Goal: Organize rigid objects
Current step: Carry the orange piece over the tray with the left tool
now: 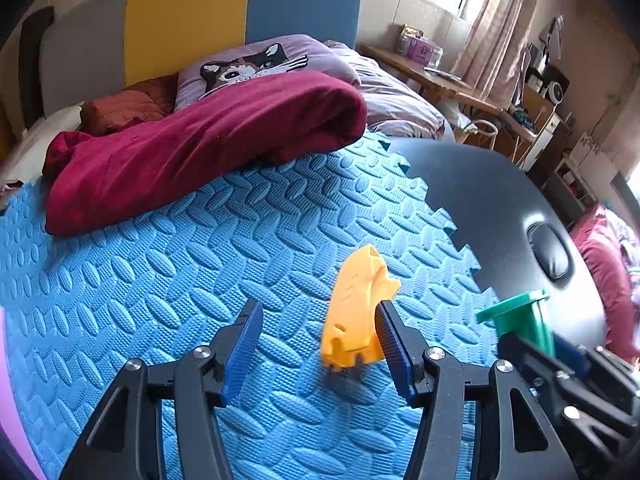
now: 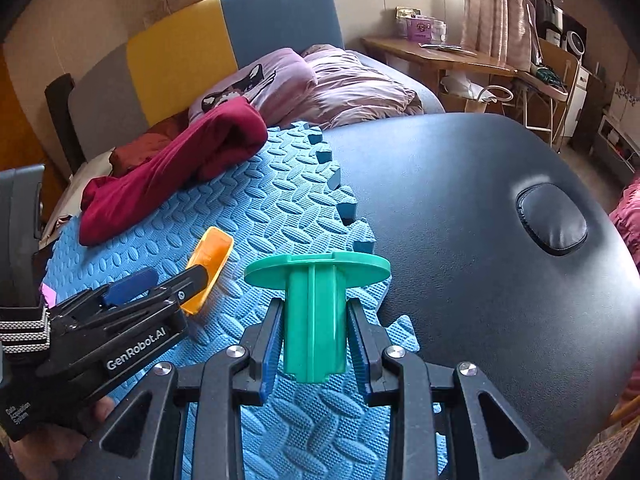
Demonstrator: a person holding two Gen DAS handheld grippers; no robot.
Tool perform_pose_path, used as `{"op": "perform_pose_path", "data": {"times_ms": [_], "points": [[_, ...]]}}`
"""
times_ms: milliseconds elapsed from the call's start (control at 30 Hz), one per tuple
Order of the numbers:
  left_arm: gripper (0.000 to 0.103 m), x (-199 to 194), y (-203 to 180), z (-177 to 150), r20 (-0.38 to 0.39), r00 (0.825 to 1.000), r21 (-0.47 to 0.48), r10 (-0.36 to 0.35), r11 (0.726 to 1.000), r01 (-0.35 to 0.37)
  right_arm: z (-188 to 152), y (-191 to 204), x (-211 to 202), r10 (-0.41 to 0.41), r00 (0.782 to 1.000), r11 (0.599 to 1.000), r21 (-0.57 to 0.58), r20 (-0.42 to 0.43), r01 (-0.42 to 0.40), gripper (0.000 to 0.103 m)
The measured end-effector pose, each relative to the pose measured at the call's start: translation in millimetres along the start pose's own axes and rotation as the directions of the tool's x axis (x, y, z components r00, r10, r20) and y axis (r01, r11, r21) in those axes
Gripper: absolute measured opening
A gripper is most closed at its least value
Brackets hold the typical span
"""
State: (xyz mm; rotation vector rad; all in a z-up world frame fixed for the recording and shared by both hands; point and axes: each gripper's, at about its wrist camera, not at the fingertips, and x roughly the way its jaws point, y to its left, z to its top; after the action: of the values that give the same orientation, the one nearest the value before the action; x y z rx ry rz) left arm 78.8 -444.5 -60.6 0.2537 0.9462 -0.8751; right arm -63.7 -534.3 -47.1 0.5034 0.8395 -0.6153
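Left wrist view: the left gripper [image 1: 318,344] stands spread around the yellow piece [image 1: 356,308] on the blue foam mat [image 1: 160,280]; its right pad touches it, the left pad stays clear. Alongside, the right gripper [image 2: 314,344] pinches the green spool [image 2: 316,312].

A black padded table [image 2: 460,200] carries a blue foam mat [image 1: 160,280] over its 9 o'clock half. On the mat, a dark red blanket [image 1: 208,148] lies bunched toward 11 o'clock. The table's oval cushion insert [image 2: 552,220] sits at 3 o'clock.
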Motion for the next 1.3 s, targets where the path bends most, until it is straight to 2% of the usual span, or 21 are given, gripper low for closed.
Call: {"op": "perform_pose_path", "data": {"times_ms": [167, 333, 567, 600, 633, 667, 700, 733, 867, 1000, 1133, 1200, 1300], "points": [[0.064, -13.6, -7.2, 3.7, 0.051, 0.997, 0.074, -0.052, 0.996, 0.048, 0.2, -2.8, -1.4, -0.002, 1.000, 1.000, 0.014, 0.009, 0.002, 0.030], [0.067, -4.6, -13.4, 8.9, 0.038, 0.999, 0.141, 0.001, 0.990, -0.006, 0.7, -6.2, -2.1, 0.005, 1.000, 0.999, 0.036, 0.010, -0.005, 0.030], [0.066, 22.0, -18.0, 13.5, -0.001, 0.999, 0.235, 0.041, 0.971, -0.040, 0.4, -1.4, -1.7, 0.026, 1.000, 0.999, 0.020, 0.006, -0.026, 0.030], [0.063, 25.9, -17.4, 14.0, -0.006, 0.999, 0.242, 0.041, 0.970, -0.038, 0.0, -0.6, -1.2, 0.025, 1.000, 1.000, 0.017, 0.004, -0.025, 0.030], [0.046, 30.5, -16.0, 13.5, -0.017, 0.999, 0.246, 0.041, 0.969, -0.035, -0.5, 0.4, -0.2, 0.026, 1.000, 1.000, 0.012, 0.000, -0.026, 0.030], [0.042, 32.1, -15.3, 12.7, -0.018, 0.999, 0.248, 0.049, 0.968, -0.043, -0.8, 1.2, 1.5, 0.025, 1.000, 1.000, 0.007, -0.006, -0.024, 0.030], [0.030, 30.0, -14.3, 11.6, -0.010, 0.999, 0.244, 0.032, 0.969, -0.029, -1.2, 2.1, 3.7, 0.023, 1.000, 1.000, 0.002, -0.015, -0.023, 0.030], [0.027, 27.0, -12.3, 10.6, -0.007, 1.000, 0.229, 0.029, 0.973, -0.026, -1.8, 3.1, 6.0, 0.030, 0.999, 1.000, -0.001, -0.025, -0.030, 0.030], [0.026, 14.5, 1.0, 1.1, 0.000, 0.999, 0.157, 0.039, 0.987, -0.039, -4.8, 14.1, 10.3, 0.078, 0.996, 0.996, -0.047, -0.048, -0.080, 0.031], [0.026, -4.2, 18.1, -17.5, -0.013, 0.994, 0.083, 0.113, 0.990, -0.111, -10.1, 32.5, 12.4, 0.109, 0.992, 0.985, -0.130, -0.059, -0.116, 0.030], [0.026, -26.5, 35.4, -34.4, -0.023, 0.992, 0.007, 0.123, 0.992, -0.123, -16.8, 50.1, 13.9, 0.163, 0.983, 0.963, -0.201, -0.085, -0.177, 0.030], [0.026, -42.4, 39.4, -42.5, 0.003, 0.991, -0.011, 0.133, 0.991, -0.133, -20.2, 57.6, 15.6, 0.174, 0.980, 0.953, -0.233, -0.101, -0.193, 0.030], [0.027, -64.8, 46.5, -54.1, 0.029, 0.994, -0.057, 0.110, 0.993, -0.108, -26.0, 70.3, 20.7, 0.190, 0.972, 0.934, -0.280, -0.140, -0.223, 0.030]]}}
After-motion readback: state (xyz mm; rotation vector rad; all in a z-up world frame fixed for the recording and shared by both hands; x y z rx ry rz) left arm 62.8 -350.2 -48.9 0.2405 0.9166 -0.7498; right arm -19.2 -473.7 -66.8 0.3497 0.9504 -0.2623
